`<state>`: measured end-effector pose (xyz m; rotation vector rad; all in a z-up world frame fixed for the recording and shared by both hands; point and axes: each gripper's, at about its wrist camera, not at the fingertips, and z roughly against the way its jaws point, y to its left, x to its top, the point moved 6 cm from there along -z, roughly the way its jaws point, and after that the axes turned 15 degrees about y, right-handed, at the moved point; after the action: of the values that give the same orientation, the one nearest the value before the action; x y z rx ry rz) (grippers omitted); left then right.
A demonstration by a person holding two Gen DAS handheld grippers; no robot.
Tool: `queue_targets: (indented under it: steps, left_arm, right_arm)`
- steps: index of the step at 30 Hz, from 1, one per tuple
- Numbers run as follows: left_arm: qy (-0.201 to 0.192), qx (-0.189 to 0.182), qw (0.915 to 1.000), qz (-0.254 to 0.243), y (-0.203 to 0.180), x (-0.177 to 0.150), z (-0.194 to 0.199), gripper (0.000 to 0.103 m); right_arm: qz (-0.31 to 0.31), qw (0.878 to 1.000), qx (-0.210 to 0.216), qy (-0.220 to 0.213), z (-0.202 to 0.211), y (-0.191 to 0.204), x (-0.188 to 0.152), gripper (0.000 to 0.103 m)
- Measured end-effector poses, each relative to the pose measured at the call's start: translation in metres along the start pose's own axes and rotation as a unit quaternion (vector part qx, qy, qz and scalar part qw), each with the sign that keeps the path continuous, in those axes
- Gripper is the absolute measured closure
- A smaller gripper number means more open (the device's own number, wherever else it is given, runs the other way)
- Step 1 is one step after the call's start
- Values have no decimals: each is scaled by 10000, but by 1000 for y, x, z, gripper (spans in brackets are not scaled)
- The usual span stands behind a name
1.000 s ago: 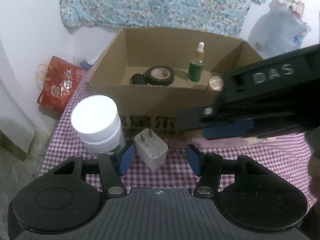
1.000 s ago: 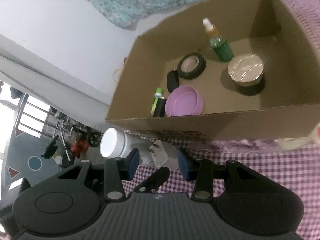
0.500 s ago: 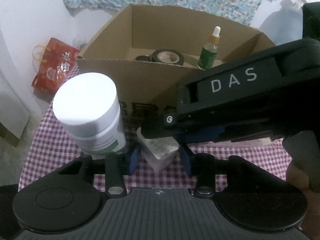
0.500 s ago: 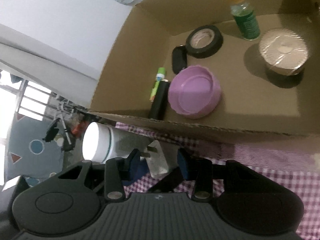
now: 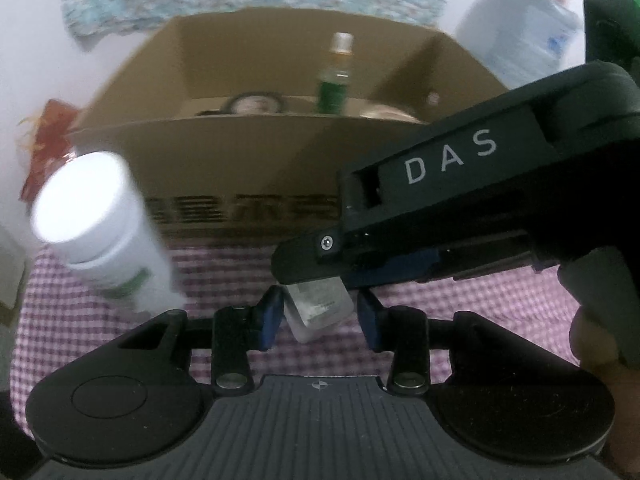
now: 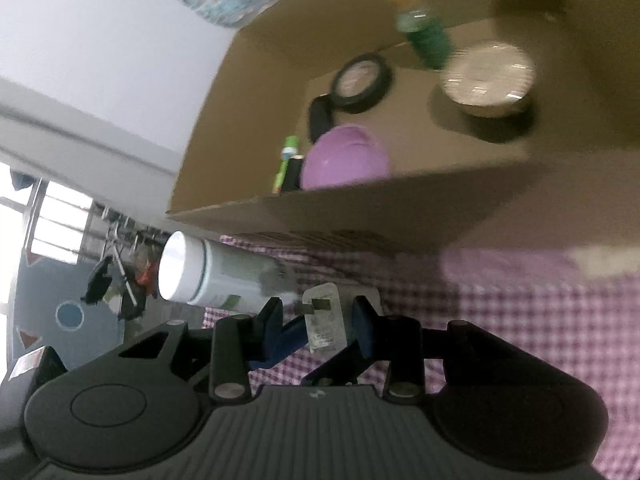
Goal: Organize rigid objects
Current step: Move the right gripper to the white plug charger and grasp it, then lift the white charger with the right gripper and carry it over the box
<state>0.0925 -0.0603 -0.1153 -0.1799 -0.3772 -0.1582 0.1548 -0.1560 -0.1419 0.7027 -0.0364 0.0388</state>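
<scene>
Boxy white plug adapter (image 5: 318, 312), checked cloth (image 5: 240, 268)

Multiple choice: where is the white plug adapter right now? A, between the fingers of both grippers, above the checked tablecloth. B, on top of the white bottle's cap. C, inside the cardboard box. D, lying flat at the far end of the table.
A: the white plug adapter sits between the blue pads of the left gripper and of the right gripper, over the checked tablecloth, outside the cardboard box.

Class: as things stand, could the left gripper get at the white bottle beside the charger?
Probably not yet: the left gripper has the charger between its fingers, its jaws just closing. The white bottle stands clear, just left.
</scene>
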Motion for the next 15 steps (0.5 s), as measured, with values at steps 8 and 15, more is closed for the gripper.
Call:
queue_targets:
  steps: [8, 15]
  left_arm:
    - [82, -340, 9954, -895, -51, -18, 4, 63]
    - [105, -182, 9934, -1131, -63, -26, 6, 62]
  right_arm:
    - [-796, 9962, 68, -356, 35, -41, -31, 62]
    - [-1182, 9903, 504, -535, 39, -57, -37, 62]
